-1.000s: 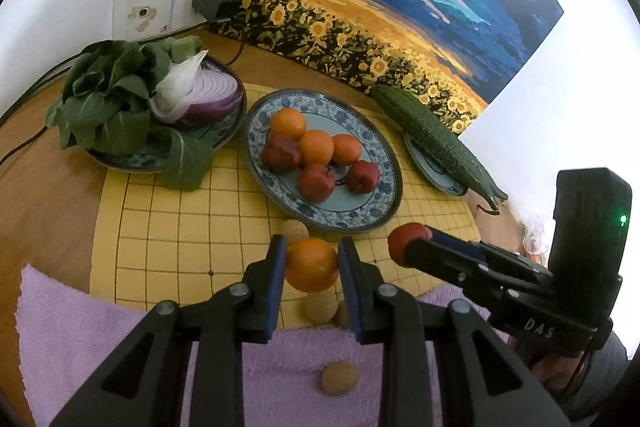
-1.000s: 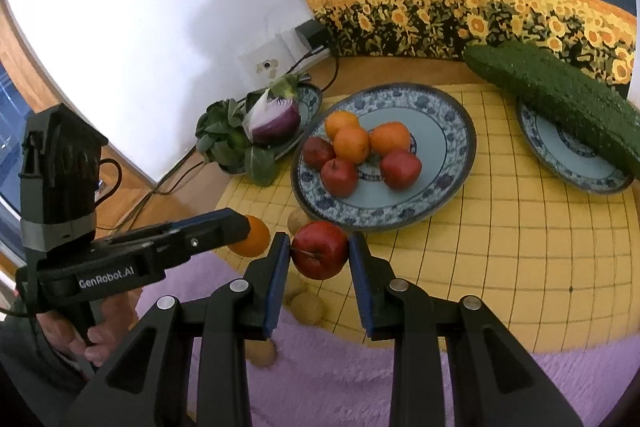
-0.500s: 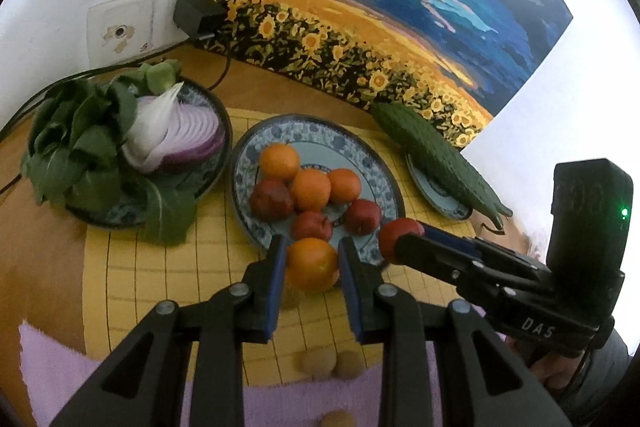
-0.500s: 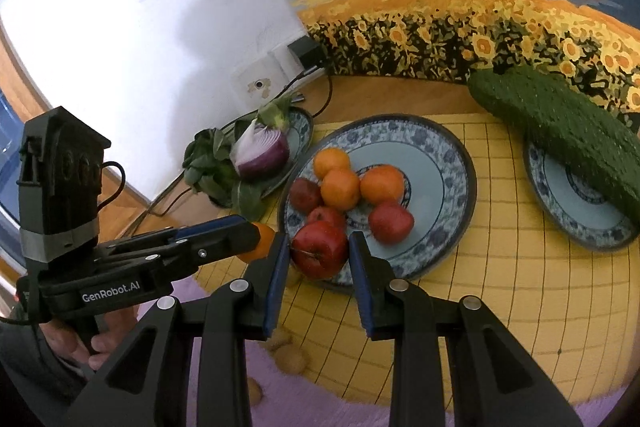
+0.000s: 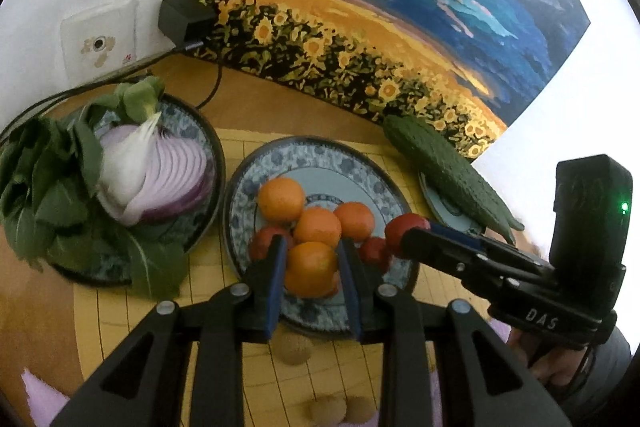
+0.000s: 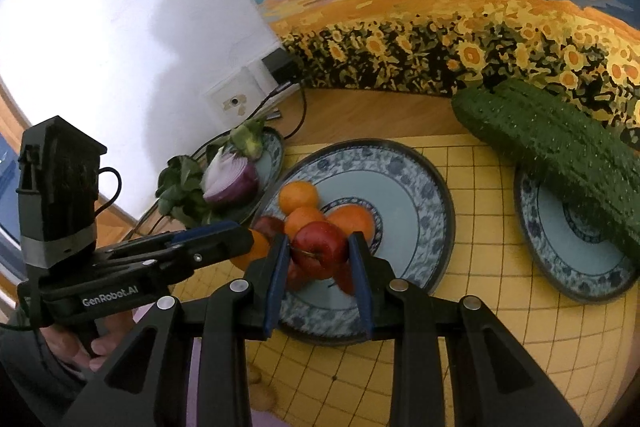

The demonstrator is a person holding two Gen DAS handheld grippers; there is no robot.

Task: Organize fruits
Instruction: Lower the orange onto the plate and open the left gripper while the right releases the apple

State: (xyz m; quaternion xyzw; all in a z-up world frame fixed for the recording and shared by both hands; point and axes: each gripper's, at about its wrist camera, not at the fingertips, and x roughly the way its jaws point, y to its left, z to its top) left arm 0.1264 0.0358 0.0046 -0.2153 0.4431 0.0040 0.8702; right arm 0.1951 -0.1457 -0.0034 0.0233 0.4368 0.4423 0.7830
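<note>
My left gripper (image 5: 311, 269) is shut on an orange (image 5: 311, 267), held above the near rim of the blue-patterned fruit plate (image 5: 320, 151). On that plate lie three oranges (image 5: 280, 199) and several red apples (image 5: 262, 241). My right gripper (image 6: 319, 251) is shut on a red apple (image 6: 319, 243) over the same plate (image 6: 416, 195), just right of the left gripper. In the left wrist view the right gripper comes in from the right with its apple (image 5: 400, 227). In the right wrist view the left gripper's orange (image 6: 252, 247) shows at its tip.
A plate with a halved red onion (image 5: 160, 171) and leafy greens (image 5: 44, 187) stands left. A cucumber (image 6: 560, 155) lies across a small plate (image 6: 568, 255) at right. Small brown fruits (image 5: 294, 349) lie on the yellow grid mat (image 5: 112, 311) beside a lilac towel (image 5: 40, 399). A painting leans on the wall.
Both grippers have moved forward from over the mat and towel to above the fruit plate's near side, each keeping its fruit. Their jaws have not changed.
</note>
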